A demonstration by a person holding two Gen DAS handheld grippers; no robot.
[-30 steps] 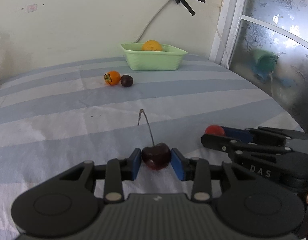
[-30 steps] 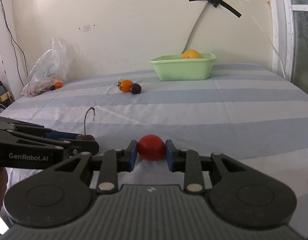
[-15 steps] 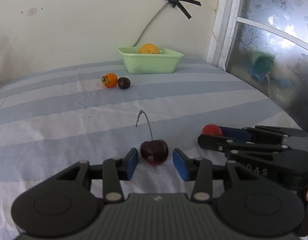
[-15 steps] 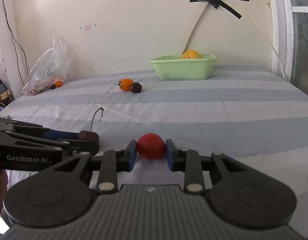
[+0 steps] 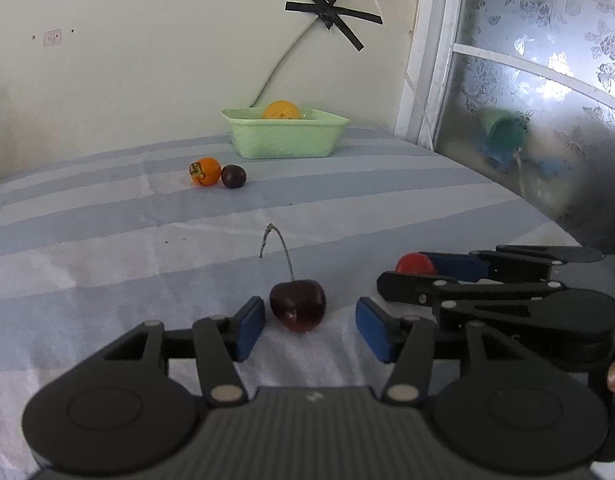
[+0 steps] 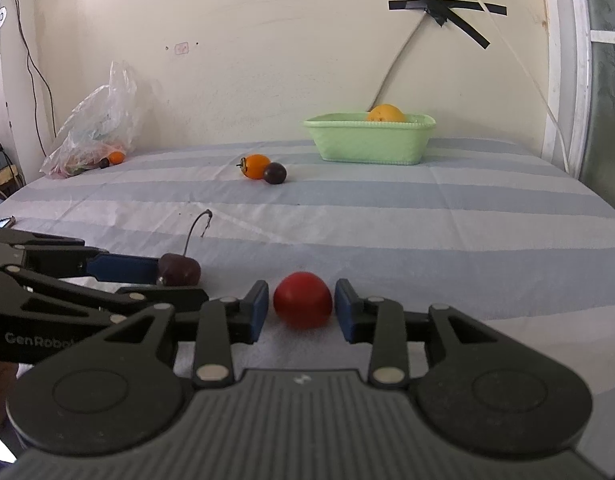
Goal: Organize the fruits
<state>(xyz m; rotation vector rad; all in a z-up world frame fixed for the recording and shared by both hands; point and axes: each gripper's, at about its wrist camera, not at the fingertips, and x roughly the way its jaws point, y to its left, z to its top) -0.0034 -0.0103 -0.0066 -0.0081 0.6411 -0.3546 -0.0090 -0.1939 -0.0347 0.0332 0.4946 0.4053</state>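
The left gripper point(image 5: 310, 330) has just been opening, jaws apart around the cherry point(image 5: 298, 304); the right gripper point(image 6: 300, 314), at its 3 o'clock, has been opening narrowly around the red tomato point(image 6: 302, 299).

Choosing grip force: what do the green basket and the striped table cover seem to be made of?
Green basket: probably moulded plastic, semi-matte, with fine ribbing on its walls and a beaded rim. Striped table cover: looks like thin matte cloth or non-woven sheet; creases and fold lines show.
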